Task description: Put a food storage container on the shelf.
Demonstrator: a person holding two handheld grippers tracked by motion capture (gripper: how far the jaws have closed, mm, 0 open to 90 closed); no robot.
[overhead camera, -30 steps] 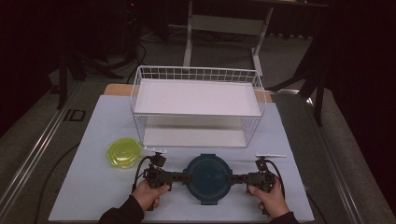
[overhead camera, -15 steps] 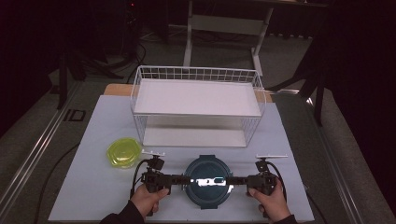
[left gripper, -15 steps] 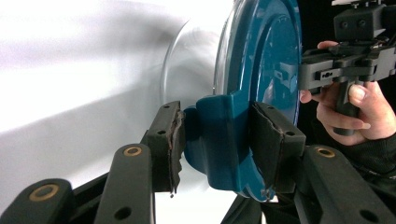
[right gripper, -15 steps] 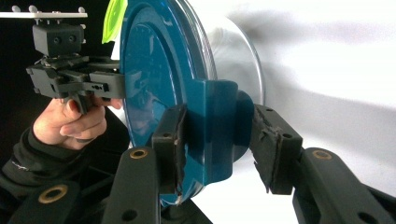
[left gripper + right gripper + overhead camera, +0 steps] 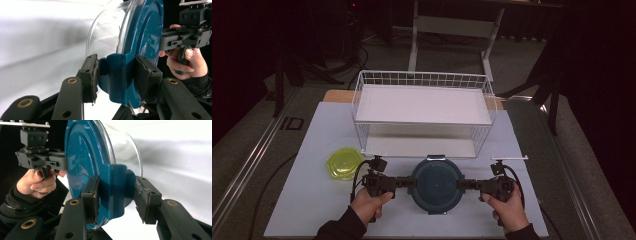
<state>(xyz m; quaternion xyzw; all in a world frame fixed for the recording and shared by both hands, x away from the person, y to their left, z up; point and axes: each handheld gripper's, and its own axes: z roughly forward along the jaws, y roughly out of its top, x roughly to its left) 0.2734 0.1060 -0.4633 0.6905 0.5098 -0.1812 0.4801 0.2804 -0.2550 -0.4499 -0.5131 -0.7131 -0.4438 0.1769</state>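
Note:
A round clear container with a dark blue lid (image 5: 437,186) hangs level just above the white mat, near the front edge. My left gripper (image 5: 411,182) is shut on the lid's left clasp tab (image 5: 117,75); its jaws have just been closing on that tab. From the other side my right gripper (image 5: 462,184) is shut on the opposite clasp tab (image 5: 115,192). The left gripper view has the clear bowl wall (image 5: 105,37) beside the blue lid (image 5: 145,32), with the right gripper (image 5: 160,42) beyond. In the right gripper view the lid (image 5: 80,157) stands before the left gripper (image 5: 63,162).
A white wire shelf rack (image 5: 422,105) with an upper and a lower deck stands just behind the container. A small yellow-green lidded tub (image 5: 344,164) rests on the mat (image 5: 312,150) to the left of my left hand. A table leg frame and dark floor lie beyond.
Both hands have risen together with the blue-lidded container between them, so it now hangs above the mat. The rack and the yellow tub have not moved.

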